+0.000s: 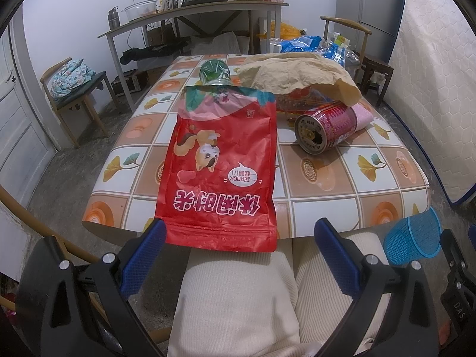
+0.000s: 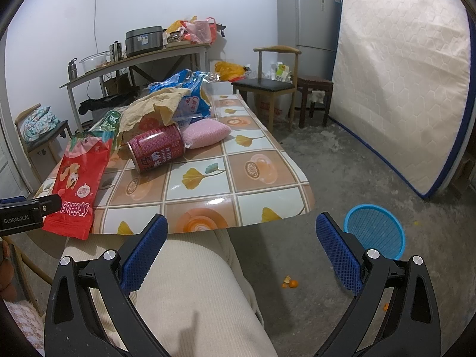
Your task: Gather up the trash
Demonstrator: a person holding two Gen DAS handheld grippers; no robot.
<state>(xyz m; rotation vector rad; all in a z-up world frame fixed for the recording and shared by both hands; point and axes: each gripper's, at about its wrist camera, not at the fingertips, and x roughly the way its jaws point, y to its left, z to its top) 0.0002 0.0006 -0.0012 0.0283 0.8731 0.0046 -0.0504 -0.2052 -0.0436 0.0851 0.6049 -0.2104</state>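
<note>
A red snack bag point(image 1: 221, 166) lies on the tiled table point(image 1: 342, 178), its near end hanging over the front edge; it also shows in the right wrist view point(image 2: 78, 178). My left gripper point(image 1: 239, 233) is open, its jaws wide apart either side of the bag's overhanging end, not touching it. A red can point(image 1: 325, 129) lies on its side beside a crumpled brown paper bag point(image 1: 297, 73), a pink pack point(image 2: 205, 132), a blue wrapper point(image 2: 190, 89) and a green can point(image 1: 214, 73). My right gripper point(image 2: 241, 232) is open and empty, off the table's front corner. A blue mesh bin point(image 2: 374, 230) stands on the floor.
The person's cream-trousered knees point(image 1: 238, 291) sit below both grippers. Chairs point(image 2: 267, 86) stand around the table, a mattress point(image 2: 401, 89) leans at the right, a cluttered desk point(image 1: 193, 15) stands behind. Orange peel point(image 2: 290, 282) lies on the floor.
</note>
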